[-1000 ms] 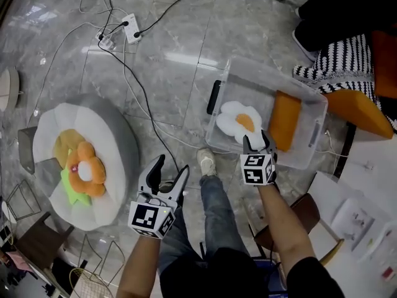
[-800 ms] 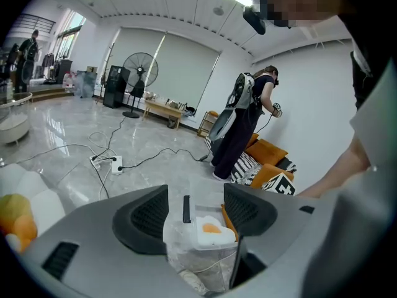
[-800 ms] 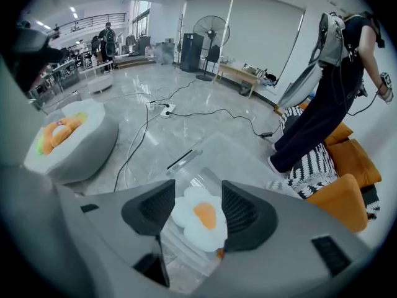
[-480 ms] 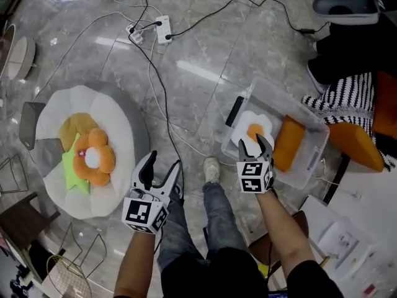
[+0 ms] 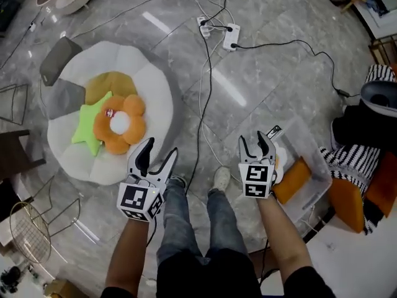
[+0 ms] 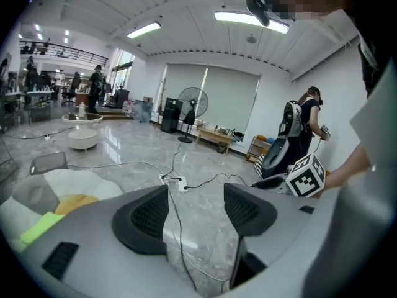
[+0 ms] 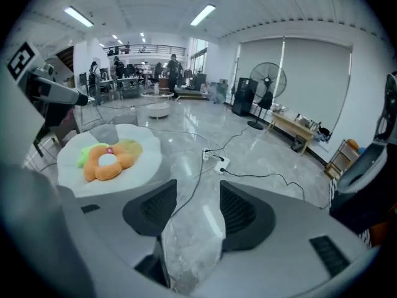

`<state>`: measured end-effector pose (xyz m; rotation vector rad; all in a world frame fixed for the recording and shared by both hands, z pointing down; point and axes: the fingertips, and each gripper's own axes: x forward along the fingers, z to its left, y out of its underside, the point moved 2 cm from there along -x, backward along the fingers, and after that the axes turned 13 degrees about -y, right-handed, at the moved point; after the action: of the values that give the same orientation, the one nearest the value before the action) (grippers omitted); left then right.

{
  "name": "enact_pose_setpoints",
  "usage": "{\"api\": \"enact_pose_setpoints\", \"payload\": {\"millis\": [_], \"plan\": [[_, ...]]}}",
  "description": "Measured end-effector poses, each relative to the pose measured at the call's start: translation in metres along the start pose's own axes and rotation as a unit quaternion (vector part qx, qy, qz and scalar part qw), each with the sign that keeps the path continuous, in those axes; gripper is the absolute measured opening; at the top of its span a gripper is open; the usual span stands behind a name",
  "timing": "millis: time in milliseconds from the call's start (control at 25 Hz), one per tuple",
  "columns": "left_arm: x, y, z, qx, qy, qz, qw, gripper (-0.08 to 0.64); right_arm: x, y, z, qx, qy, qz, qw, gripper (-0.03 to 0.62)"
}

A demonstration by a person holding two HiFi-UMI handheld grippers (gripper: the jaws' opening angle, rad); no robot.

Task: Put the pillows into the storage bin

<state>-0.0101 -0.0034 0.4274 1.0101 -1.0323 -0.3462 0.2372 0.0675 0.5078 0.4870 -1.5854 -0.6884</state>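
Observation:
An orange flower pillow [image 5: 118, 123] lies on a round white cushion [image 5: 149, 79], beside a green star pillow [image 5: 85, 133] and a mustard pillow [image 5: 113, 84]. The flower pillow [image 7: 107, 160] also shows in the right gripper view. The clear storage bin [image 5: 308, 155] at the right holds an orange pillow [image 5: 291, 179] and a white pillow [image 5: 280, 160], mostly hidden by my right gripper. My left gripper [image 5: 160, 149] is open over the floor near the cushion's edge, holding nothing. My right gripper [image 5: 254, 139] is open and empty beside the bin's left rim.
A power strip [image 5: 231, 37] and several cables [image 5: 205, 98] cross the floor between the cushion and the bin. Grey pads [image 5: 64, 98] lie on the cushion's left. A wire basket [image 5: 31, 231] stands at lower left. Striped fabric [image 5: 347, 163] lies right of the bin. The person's shoes [image 5: 221, 178] are below.
The head view has swung left, so the cushion is now central and the bin sits at the right. My right gripper has drawn back from the white pillow in the bin.

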Motion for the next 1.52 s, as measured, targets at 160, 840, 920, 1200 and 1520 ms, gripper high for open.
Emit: {"api": "enact_pose_setpoints", "payload": {"millis": [160, 840, 920, 1200, 1520], "plan": [[-0.023, 0.014, 0.055, -0.029, -0.044, 0.001, 0.9986, 0.298, 0.031, -0.021, 0.051, -0.030, -0.039, 0.008, 0.999, 0.236], [-0.094, 0.107, 0.236, -0.092, -0.153, 0.063, 0.9819, 0.298, 0.157, -0.064, 0.263, -0.117, -0.190, 0.068, 0.972, 0.236], [-0.101, 0.116, 0.248, -0.098, -0.159, 0.068, 0.9800, 0.298, 0.170, -0.060, 0.283, -0.112, -0.201, 0.079, 0.970, 0.236], [-0.118, 0.145, 0.275, -0.136, -0.182, 0.077, 0.9708, 0.298, 0.206, -0.037, 0.321, 0.022, -0.245, 0.117, 0.962, 0.262], [-0.125, 0.184, 0.288, -0.162, -0.205, 0.091, 0.9608, 0.298, 0.261, 0.008, 0.333, 0.169, -0.230, 0.169, 0.943, 0.279]]}}
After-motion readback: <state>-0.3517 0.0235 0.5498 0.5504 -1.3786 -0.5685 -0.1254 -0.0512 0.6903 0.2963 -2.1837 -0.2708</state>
